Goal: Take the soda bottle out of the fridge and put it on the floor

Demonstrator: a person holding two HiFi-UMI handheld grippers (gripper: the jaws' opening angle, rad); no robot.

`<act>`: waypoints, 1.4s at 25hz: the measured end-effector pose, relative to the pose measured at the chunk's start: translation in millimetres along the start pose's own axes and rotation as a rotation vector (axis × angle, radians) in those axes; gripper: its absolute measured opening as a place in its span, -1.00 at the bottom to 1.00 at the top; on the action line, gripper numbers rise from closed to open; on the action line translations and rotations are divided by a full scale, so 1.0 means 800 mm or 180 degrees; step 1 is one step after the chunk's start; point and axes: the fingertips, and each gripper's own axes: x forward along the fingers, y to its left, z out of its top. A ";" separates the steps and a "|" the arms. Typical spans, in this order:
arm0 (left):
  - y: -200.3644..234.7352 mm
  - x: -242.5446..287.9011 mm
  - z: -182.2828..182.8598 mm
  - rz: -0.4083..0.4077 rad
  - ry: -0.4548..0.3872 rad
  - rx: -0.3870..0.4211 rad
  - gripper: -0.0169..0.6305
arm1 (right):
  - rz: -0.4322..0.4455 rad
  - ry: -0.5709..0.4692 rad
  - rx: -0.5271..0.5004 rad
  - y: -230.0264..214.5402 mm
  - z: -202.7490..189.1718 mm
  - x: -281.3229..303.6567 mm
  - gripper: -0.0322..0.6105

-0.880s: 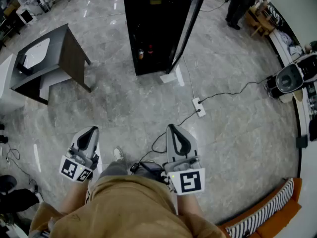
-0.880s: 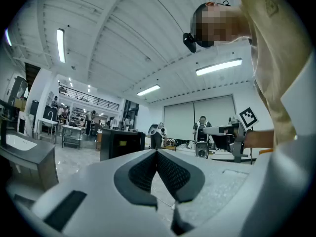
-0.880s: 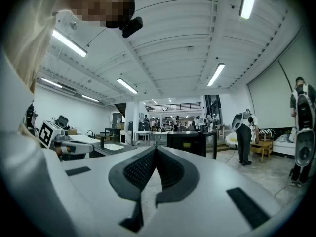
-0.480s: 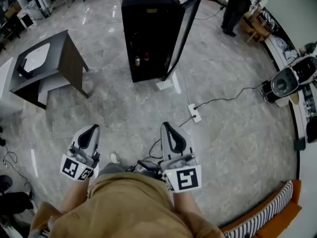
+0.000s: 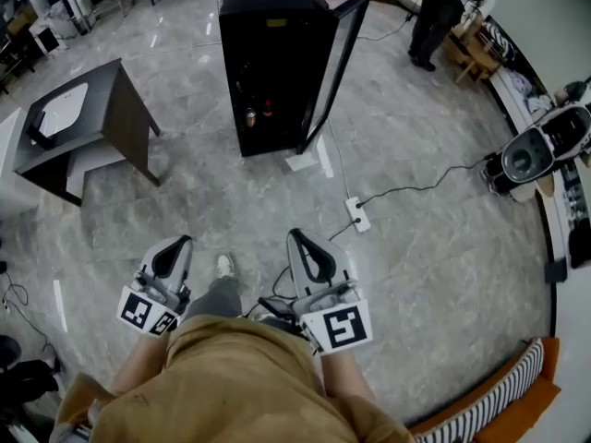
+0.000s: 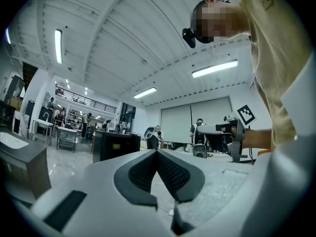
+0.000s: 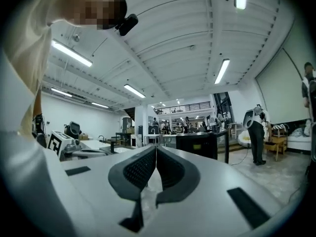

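A black fridge (image 5: pixel 272 63) stands at the far middle of the head view with its door (image 5: pixel 334 67) swung open to the right. On a low shelf inside are two small drinks (image 5: pixel 249 116), one with a red top (image 5: pixel 268 111); which one is the soda bottle I cannot tell. Both grippers are held level in front of the person's waist, well short of the fridge. My left gripper (image 5: pixel 175 245) is shut and holds nothing (image 6: pixel 157 152). My right gripper (image 5: pixel 300 238) is likewise shut and holds nothing (image 7: pixel 156 147). The fridge (image 7: pixel 200 142) shows far ahead beyond the right jaws.
A dark low table (image 5: pixel 92 109) stands at the left. A white power strip (image 5: pixel 356 214) with cables lies on the marble floor between me and the fridge. A person (image 5: pixel 434 17) stands at the far right, near a round grey machine (image 5: pixel 531 155). A striped cushion (image 5: pixel 517 386) is at the near right.
The fridge and power strip have slid a little down and left in the head view as the person steps forward. The right gripper has drifted left. Both grippers stay shut.
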 end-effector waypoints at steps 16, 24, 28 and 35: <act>0.246 0.261 -0.037 -0.0292 -0.0070 -0.0488 -0.97 | -0.0320 0.0427 -0.0055 -0.146 -0.043 0.284 -0.90; 0.394 0.357 -0.042 -0.0377 0.0133 -0.0541 -0.97 | -0.0193 0.0648 0.0188 -0.168 -0.088 0.464 -0.89; 0.408 0.380 -0.045 -0.0389 0.0194 -0.0539 -0.97 | -0.0232 0.0623 0.0133 -0.196 -0.076 0.497 -0.89; 0.420 0.437 -0.060 -0.0275 0.0244 -0.0586 -0.97 | -0.0111 0.0637 -0.0003 -0.264 -0.083 0.545 -0.89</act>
